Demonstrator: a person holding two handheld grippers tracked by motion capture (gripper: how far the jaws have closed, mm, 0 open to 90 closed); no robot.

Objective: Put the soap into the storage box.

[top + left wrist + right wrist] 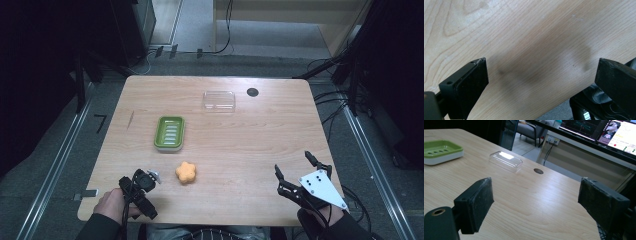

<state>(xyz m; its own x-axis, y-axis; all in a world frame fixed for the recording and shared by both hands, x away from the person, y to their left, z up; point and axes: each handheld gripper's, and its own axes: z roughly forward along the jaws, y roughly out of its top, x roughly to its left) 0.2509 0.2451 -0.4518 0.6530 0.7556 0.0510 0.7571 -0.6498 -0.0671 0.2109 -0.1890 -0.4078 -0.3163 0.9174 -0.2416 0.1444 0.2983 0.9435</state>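
Wood worktop (pixel 240 150), dark floor around. Orange flower-shaped soap (pixel 186 171) sits just right of left claw (pixel 150 178), jaws apart, empty; its own view gives bare wood at the near edge. Right claw (pixel 295 166) apart, empty, near the right edge. Right gripper view adds monitors behind the clear lid (pixel 505 161); green soap dish (pixel 169 133) mid-worktop.

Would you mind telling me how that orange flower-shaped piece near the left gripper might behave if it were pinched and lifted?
The orange flower-shaped piece looks small and thick, so probably light. It lies flat on the table, so rolling seems unlikely. Its lobed edge may let flat jaws slip or twist it.
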